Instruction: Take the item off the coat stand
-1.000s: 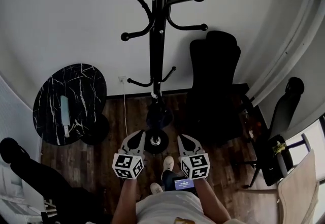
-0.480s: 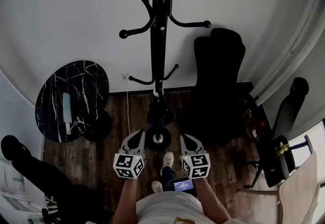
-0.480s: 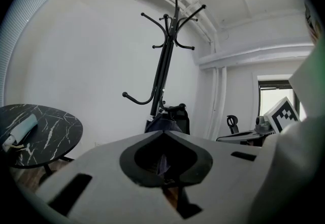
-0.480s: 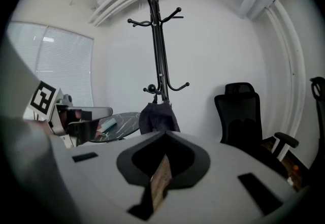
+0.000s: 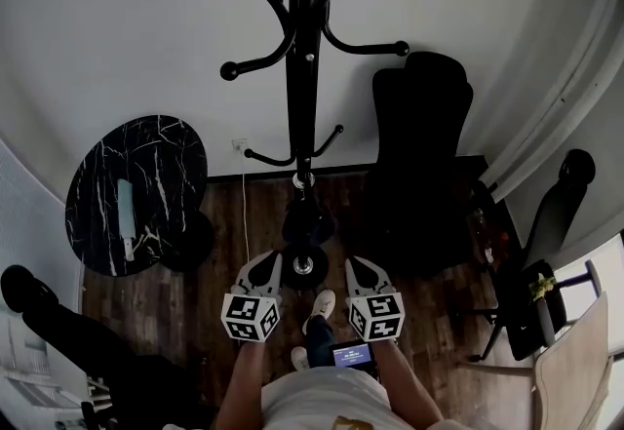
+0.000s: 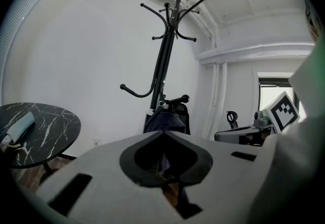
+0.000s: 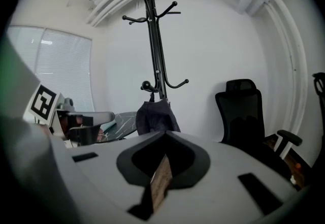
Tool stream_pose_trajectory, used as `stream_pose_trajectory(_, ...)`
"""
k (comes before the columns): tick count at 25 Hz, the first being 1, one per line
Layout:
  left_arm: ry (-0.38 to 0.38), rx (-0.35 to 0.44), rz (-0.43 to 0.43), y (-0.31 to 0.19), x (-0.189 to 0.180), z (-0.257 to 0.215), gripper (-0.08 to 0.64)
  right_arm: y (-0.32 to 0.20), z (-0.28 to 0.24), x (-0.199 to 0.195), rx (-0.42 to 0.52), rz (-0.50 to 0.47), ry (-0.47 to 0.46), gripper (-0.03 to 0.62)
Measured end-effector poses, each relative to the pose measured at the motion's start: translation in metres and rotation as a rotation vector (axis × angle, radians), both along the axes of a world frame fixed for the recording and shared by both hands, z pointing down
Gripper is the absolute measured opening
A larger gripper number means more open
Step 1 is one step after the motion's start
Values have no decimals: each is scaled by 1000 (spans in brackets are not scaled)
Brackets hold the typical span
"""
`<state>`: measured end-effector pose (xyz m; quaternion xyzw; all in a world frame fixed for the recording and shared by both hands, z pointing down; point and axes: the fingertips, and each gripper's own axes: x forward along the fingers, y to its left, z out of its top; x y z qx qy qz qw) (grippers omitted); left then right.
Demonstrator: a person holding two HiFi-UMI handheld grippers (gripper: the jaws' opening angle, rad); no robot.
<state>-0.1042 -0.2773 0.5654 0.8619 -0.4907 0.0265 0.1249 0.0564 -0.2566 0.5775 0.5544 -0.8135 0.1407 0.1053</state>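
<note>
Shift: coat stand [image 5: 304, 77] sits slightly higher in my head view than before; both grippers have barely moved.
Left gripper [image 5: 266, 260]: jaws together, empty.
Right gripper [image 5: 355, 264]: jaws together, empty.
Item: dark cloth bag [image 7: 155, 116] hangs from a low hook, well ahead.
Risk: pulling outward without lifting its loop clear could tip the stand.

The pale grey left gripper [image 5: 272, 258] and right gripper [image 5: 353, 262] bear black-and-white marker cubes [image 5: 250, 317]; the person wears a white shirt [image 5: 312, 405].
</note>
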Motion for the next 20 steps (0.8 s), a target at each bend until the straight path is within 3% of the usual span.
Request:
stream_pose_trajectory(14,-29,-69,36,-24,3,32,21,-32,21,-15,-41,-59,41,20)
stream_pose_trajectory(20,-16,-114,73,-44,12,45,23,-54,26,-16,-57,-71,56,64)
